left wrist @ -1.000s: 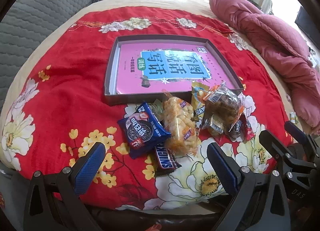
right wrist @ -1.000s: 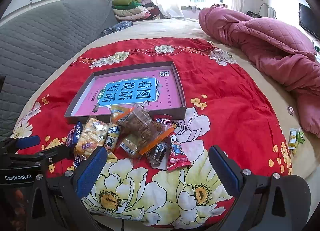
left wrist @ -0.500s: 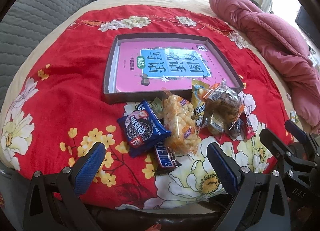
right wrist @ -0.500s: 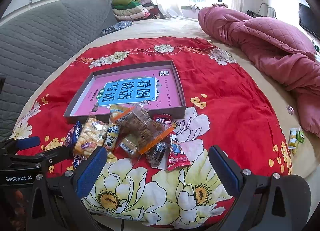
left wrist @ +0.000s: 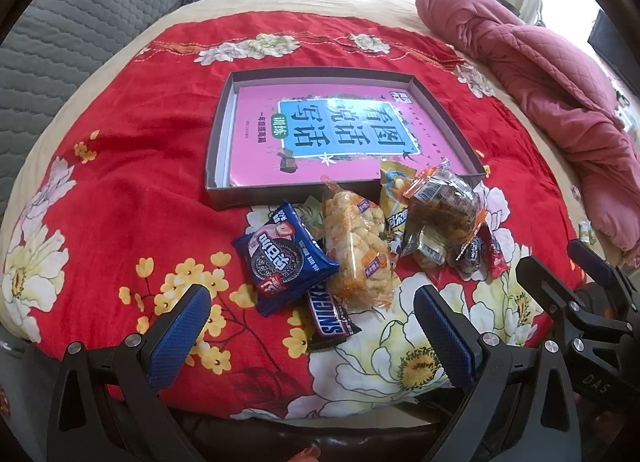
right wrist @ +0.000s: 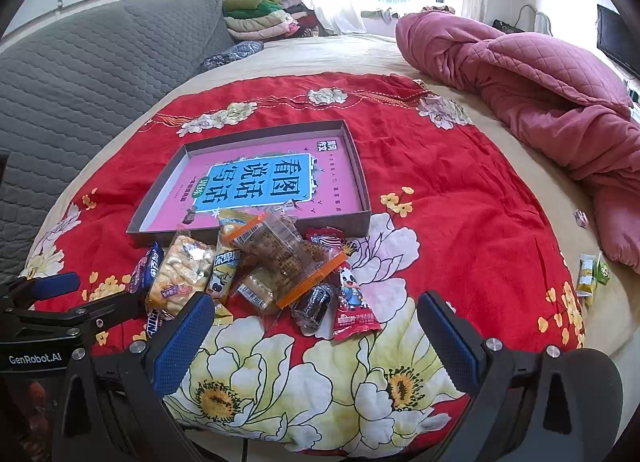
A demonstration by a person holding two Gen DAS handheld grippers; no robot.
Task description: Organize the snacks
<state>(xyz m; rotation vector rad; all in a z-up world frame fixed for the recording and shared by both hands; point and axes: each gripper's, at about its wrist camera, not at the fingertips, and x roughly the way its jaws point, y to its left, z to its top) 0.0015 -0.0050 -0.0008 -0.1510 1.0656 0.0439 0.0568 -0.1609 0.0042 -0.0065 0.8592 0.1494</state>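
On the bed, a red flowered cloth (right wrist: 460,190) carries a shallow grey box (left wrist: 440,110) with a pink book (left wrist: 256,150) lying flat inside it. The snacks sit heaped on the cloth just outside the box's near wall: a blue Oreo pack (left wrist: 280,258), a Snickers bar (left wrist: 330,316) tucked under it, a clear bag of golden puffs (left wrist: 354,250), and a clear orange-edged cake bag (right wrist: 280,250) on top of the pile. The left gripper (left wrist: 312,336) and right gripper (right wrist: 316,336) both hang spread wide and empty, just short of the heap.
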